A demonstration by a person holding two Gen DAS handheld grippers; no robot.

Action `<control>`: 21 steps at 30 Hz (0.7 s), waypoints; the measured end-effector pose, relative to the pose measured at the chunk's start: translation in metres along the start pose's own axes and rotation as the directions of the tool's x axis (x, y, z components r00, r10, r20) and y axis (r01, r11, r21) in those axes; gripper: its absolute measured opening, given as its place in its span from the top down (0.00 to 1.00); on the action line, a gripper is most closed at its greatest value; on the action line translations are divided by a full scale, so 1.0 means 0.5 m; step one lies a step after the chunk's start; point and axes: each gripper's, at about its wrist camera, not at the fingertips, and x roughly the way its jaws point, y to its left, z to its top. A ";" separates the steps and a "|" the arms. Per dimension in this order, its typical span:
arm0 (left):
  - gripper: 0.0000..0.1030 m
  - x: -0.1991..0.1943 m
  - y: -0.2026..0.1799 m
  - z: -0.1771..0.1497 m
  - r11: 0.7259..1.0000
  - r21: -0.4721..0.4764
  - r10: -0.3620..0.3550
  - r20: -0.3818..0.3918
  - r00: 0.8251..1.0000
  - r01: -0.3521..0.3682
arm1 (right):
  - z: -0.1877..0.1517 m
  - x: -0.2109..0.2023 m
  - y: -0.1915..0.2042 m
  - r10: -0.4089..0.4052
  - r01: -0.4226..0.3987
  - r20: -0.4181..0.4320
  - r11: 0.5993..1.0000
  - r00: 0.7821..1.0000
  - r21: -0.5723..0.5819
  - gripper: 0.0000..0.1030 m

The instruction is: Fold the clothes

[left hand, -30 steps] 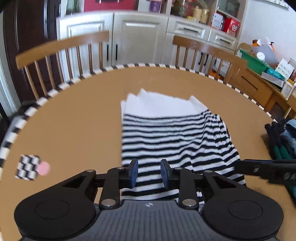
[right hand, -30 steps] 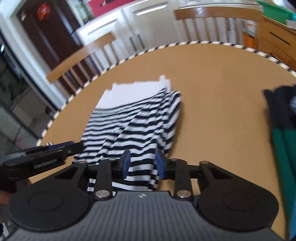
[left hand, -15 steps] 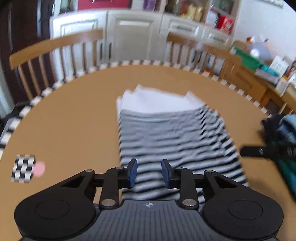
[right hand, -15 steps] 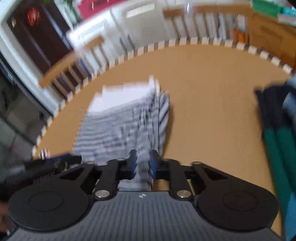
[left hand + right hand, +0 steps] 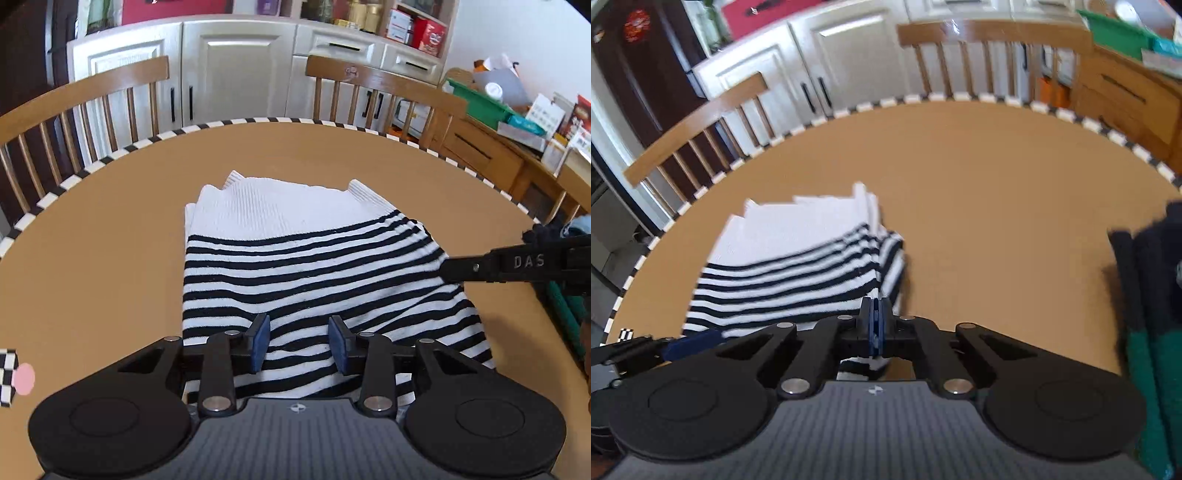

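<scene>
A black-and-white striped sweater (image 5: 314,266) with a plain white far part lies folded on the round brown table (image 5: 110,240). My left gripper (image 5: 299,341) is open, its blue pads over the sweater's near edge. My right gripper (image 5: 875,326) is shut at the sweater's (image 5: 798,273) right edge; striped fabric shows just below its pads, and the edge looks lifted there. In the left wrist view the right gripper's finger (image 5: 491,267) reaches in over the sweater's right side. The left gripper's tip (image 5: 690,341) shows at the lower left of the right wrist view.
A pile of dark and green clothes (image 5: 1145,295) lies on the table's right side. Two wooden chairs (image 5: 369,88) stand behind the table, with white cabinets (image 5: 236,62) beyond. A checkered marker with a pink dot (image 5: 16,376) lies at the near left.
My right gripper has closed from open to shut at the sweater's right edge and moved closer to it. My left gripper has stayed open over the near edge.
</scene>
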 end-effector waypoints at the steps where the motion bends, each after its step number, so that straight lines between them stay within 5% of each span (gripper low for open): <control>1: 0.63 0.001 -0.002 0.001 1.000 0.011 0.003 -0.002 1.000 -0.003 | -0.003 0.008 -0.002 0.001 -0.001 -0.016 1.000 1.000 -0.004 0.98; 3: 0.63 -0.002 -0.001 0.009 1.000 0.006 -0.003 -0.009 1.000 0.003 | 0.000 0.006 0.001 -0.007 0.007 -0.014 1.000 1.000 0.002 0.97; 5: 0.61 -0.010 0.012 0.024 1.000 -0.008 -0.015 0.014 1.000 0.015 | 0.009 -0.005 0.000 -0.016 0.016 -0.005 0.999 1.000 0.035 0.81; 7: 0.55 -0.003 0.032 0.050 1.000 -0.009 0.010 0.041 0.999 -0.010 | 0.024 -0.027 0.005 -0.016 0.014 0.066 0.999 0.998 0.040 0.79; 10: 0.57 0.029 0.067 0.092 0.999 -0.041 0.037 0.049 0.998 -0.035 | 0.050 -0.001 0.019 0.015 -0.017 0.094 1.000 0.995 0.014 0.79; 14: 0.60 0.087 0.088 0.141 0.995 -0.095 -0.026 0.028 0.999 0.029 | 0.084 0.072 0.037 0.083 -0.082 0.063 0.997 0.995 -0.009 0.80; 21: 0.59 0.156 0.084 0.173 0.999 0.042 0.027 0.017 1.000 -0.027 | 0.115 0.134 0.032 0.036 -0.030 0.035 0.987 0.999 -0.155 0.89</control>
